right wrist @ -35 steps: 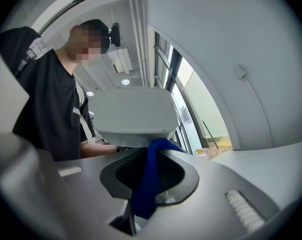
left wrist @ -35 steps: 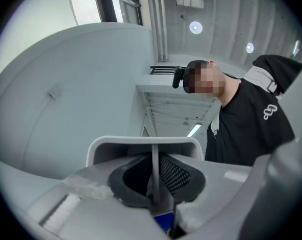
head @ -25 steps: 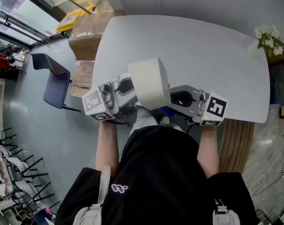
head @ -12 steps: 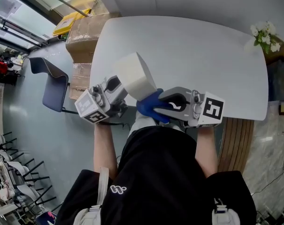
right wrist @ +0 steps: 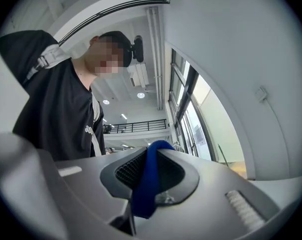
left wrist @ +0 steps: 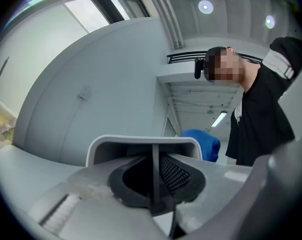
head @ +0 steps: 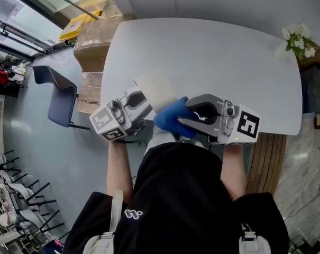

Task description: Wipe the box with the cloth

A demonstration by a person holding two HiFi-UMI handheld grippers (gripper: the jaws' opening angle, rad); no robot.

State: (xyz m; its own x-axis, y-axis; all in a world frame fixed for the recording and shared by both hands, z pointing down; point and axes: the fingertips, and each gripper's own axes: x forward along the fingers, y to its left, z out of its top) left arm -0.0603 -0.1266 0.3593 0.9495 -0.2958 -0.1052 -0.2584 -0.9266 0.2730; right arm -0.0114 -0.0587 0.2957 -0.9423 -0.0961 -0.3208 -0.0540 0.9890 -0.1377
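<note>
Grip matters: left gripper (left wrist: 154, 176) pinches the box (head: 155, 89) wall, right gripper (right wrist: 147, 181) clamps the cloth (head: 170, 118), so we steady the box and drag cloth flat across it.

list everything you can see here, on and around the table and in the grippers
box: one, white, over the table's near edge
cloth: one, blue, bunched beside the box
table: one, pale grey, in front of the person
chair: one, grey-blue, on the floor left of the table
cardboard cartons: several, brown, stacked by the table's far left corner
yellow item: one, behind the cartons, too small to identify
flowers: one bunch, white, by the table's far right corner
left gripper: grey, shut on the box
right gripper: grey, shut on the cloth
person: black top, bare forearms
</note>
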